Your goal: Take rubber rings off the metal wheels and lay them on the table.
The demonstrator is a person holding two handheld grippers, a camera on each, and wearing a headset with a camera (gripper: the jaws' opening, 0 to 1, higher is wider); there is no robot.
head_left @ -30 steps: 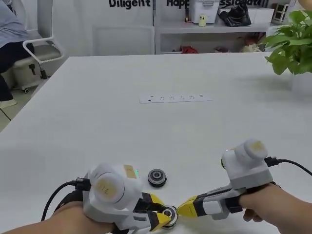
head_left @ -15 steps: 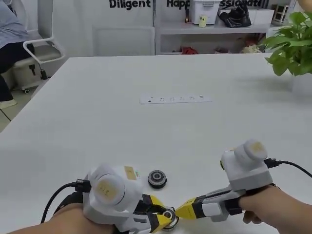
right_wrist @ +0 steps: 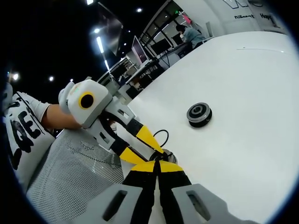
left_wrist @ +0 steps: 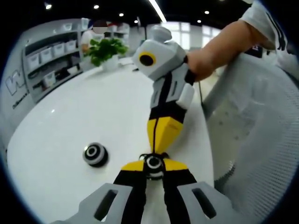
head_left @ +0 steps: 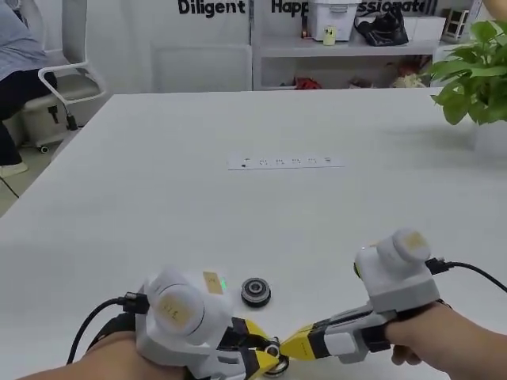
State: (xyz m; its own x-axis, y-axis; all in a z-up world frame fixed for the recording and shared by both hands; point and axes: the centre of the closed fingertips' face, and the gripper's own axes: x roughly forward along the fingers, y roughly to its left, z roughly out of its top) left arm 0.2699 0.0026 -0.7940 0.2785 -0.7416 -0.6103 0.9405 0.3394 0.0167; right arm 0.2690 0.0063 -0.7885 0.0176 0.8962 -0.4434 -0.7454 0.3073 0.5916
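White workbench stretches away toward shelving, with a power strip lying across its middle and a leafy plant at the far right edge. At the near edge the left gripper has its yellow-tipped jaws closed around a small metal wheel, holding it just above the table. The right gripper meets it head-on, its jaws drawn together to a point against the wheel's rim. In the left gripper view those tips appear to nip the black rubber ring where it bulges out on either side of them, though the detail is small and the hold is not certain. Over the last second both grippers have sunk a little lower and nearer the person. The right tips, which stood just off the wheel, have closed the gap and now touch it. That reads as the pinch having just been made, so the peel is probably about to start, and the ring is not yet off. A second wheel sits flat on the table just beyond the grippers, unmoved and with its dark ring in place. No freed ring lies on the table, so most of the task remains.
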